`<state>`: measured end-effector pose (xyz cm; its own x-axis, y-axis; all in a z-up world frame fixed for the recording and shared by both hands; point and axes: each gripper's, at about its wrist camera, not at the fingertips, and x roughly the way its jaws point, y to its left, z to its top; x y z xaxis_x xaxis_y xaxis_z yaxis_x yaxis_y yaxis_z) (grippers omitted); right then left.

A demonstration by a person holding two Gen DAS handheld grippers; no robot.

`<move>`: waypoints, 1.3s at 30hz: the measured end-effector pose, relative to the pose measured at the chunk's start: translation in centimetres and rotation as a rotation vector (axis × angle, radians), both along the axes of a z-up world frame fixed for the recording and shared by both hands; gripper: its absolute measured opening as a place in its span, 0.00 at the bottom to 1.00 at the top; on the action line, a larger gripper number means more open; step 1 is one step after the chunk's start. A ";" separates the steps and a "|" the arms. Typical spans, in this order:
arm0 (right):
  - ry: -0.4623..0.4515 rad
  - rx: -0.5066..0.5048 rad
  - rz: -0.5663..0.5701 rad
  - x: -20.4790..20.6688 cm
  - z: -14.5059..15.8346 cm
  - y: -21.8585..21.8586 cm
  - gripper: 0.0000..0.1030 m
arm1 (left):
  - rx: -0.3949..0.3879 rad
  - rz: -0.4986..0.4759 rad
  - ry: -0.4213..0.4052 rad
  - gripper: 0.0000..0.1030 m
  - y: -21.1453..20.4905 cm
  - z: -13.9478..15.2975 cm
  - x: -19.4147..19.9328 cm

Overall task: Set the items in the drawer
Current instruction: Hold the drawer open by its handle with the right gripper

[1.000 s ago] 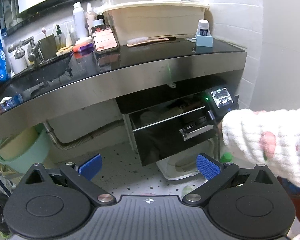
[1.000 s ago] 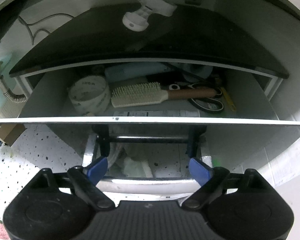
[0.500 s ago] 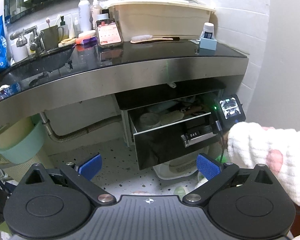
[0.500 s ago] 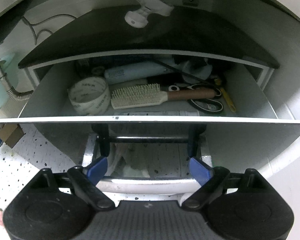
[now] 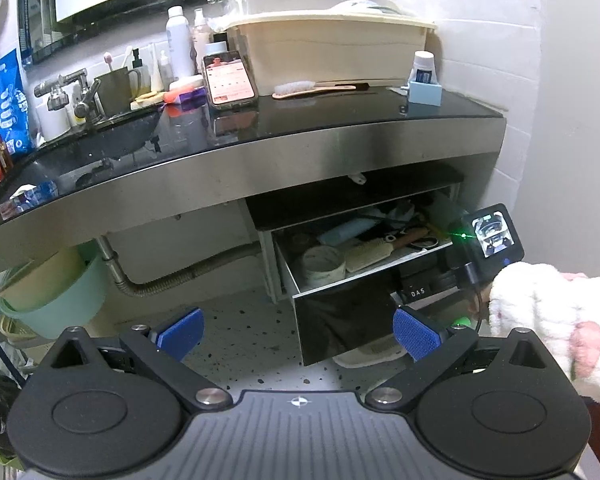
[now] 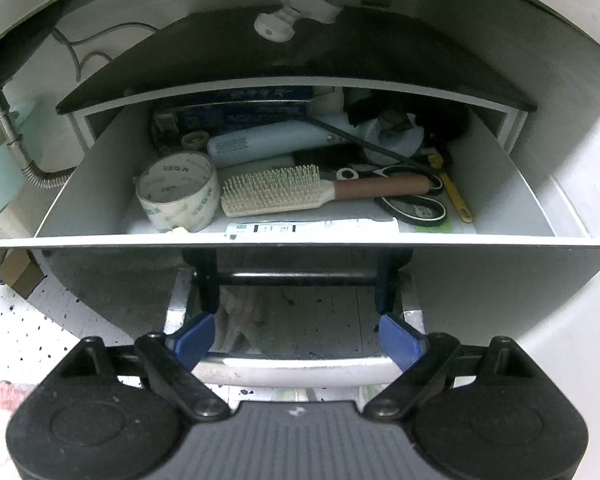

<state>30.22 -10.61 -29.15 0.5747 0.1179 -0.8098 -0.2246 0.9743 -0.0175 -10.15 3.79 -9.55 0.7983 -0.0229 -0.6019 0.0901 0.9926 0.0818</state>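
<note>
A drawer (image 6: pixel 300 240) with a glossy black front stands pulled out under the counter; it is also in the left wrist view (image 5: pixel 340 312). Inside lie a tape roll (image 6: pixel 176 192), a hairbrush (image 6: pixel 276 192), scissors (image 6: pixel 416 204), a pale blue tube (image 6: pixel 268 140) and a yellow tool (image 6: pixel 456 196). My right gripper (image 6: pixel 296 340) is open, its blue pads spread wide at the silver handle (image 6: pixel 296 366) and pressing on nothing. My left gripper (image 5: pixel 296 336) hangs open and empty, well back from the drawer. A fluffy white sleeve (image 5: pixel 548 320) holds the right gripper's body.
On the black counter (image 5: pixel 340 120) sit a phone (image 5: pixel 230 80), a long brush (image 5: pixel 312 88), a blue holder with a tube (image 5: pixel 424 84) and a beige tub (image 5: pixel 332 52). A sink and tap (image 5: pixel 72 92) are at the left. Green buckets (image 5: pixel 56 296) stand below.
The drawer has slid further out towards me, so more of its contents show. The left wrist view now takes in more of the counter and wall above.
</note>
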 end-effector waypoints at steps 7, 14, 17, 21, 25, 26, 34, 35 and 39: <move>0.005 -0.003 0.005 0.6 -0.3 0.0 0.86 | -0.074 -0.008 0.020 0.99 0.8 0.2 -0.1; 0.007 -0.002 0.007 1.1 -0.5 0.0 0.86 | -0.073 0.001 0.000 0.99 1.0 0.5 -0.9; 0.009 -0.003 0.011 1.0 -0.4 -0.1 0.86 | -0.068 0.002 -0.011 0.99 0.8 0.8 -1.3; 0.008 -0.003 0.010 1.4 -0.5 0.1 0.86 | -0.069 0.003 -0.026 0.99 0.8 1.0 -1.8; 0.004 -0.006 0.012 1.2 -0.7 0.0 0.86 | -0.079 0.012 -0.031 0.99 1.0 1.2 -2.0; 0.004 -0.007 0.012 1.3 -0.7 0.1 0.86 | -0.085 0.011 -0.031 0.99 1.0 1.2 -2.1; 0.004 -0.009 0.016 1.4 -0.8 0.0 0.86 | -0.085 0.014 -0.039 0.99 0.9 1.4 -2.6; 0.003 -0.009 0.017 1.4 -0.8 0.0 0.86 | -0.087 0.015 -0.039 0.99 1.0 1.5 -2.7; 0.011 -0.013 0.020 1.4 -0.7 -0.1 0.87 | -0.093 0.014 -0.034 0.99 0.9 1.4 -2.6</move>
<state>31.66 -10.72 -29.89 0.5632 0.1186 -0.8177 -0.2444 0.9693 -0.0277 -12.80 4.70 -8.18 0.8189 -0.0658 -0.5701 0.0746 0.9972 -0.0079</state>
